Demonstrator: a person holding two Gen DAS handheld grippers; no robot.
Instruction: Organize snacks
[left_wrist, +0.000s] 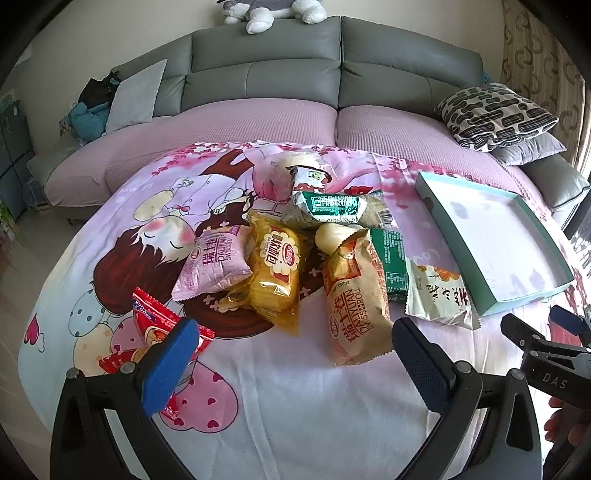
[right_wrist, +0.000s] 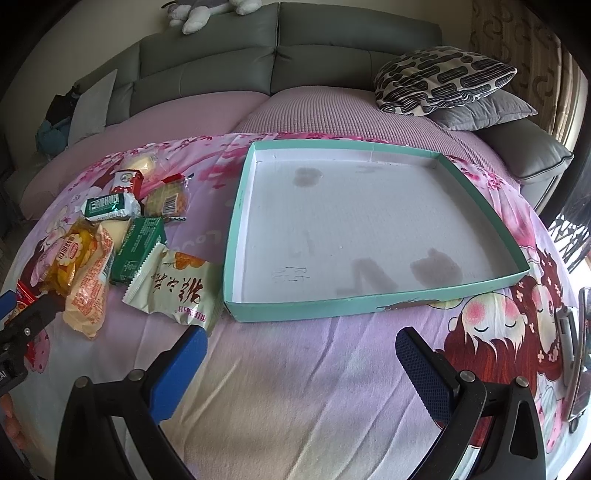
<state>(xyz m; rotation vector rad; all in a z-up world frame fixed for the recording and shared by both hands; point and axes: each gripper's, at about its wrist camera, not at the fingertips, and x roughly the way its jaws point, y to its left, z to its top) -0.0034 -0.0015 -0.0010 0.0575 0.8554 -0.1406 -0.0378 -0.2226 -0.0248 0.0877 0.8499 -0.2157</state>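
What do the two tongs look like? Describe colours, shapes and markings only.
Both the left tongs and the right tongs have black frames with round bolts and two blue, textured pads. White lettering, "DAS", marks the right tongs' black body. No cables show.

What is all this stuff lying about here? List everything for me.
Snack packets: about ten, pink, yellow, green, red, cream; heaped on the cloth, left of the tray.
Tray: one, teal rim, white inside, holding no snacks; right of the heap.
Cartoon cloth: one, pink-lilac; under everything.
Sofa: one, grey; behind.
Patterned cushion: one, black and cream; on a grey cushion, far right.
Plush toy: one, grey-white; atop the sofa.
Left tongs: open, blue pads, near the heap.
Right tongs: open, before the tray.
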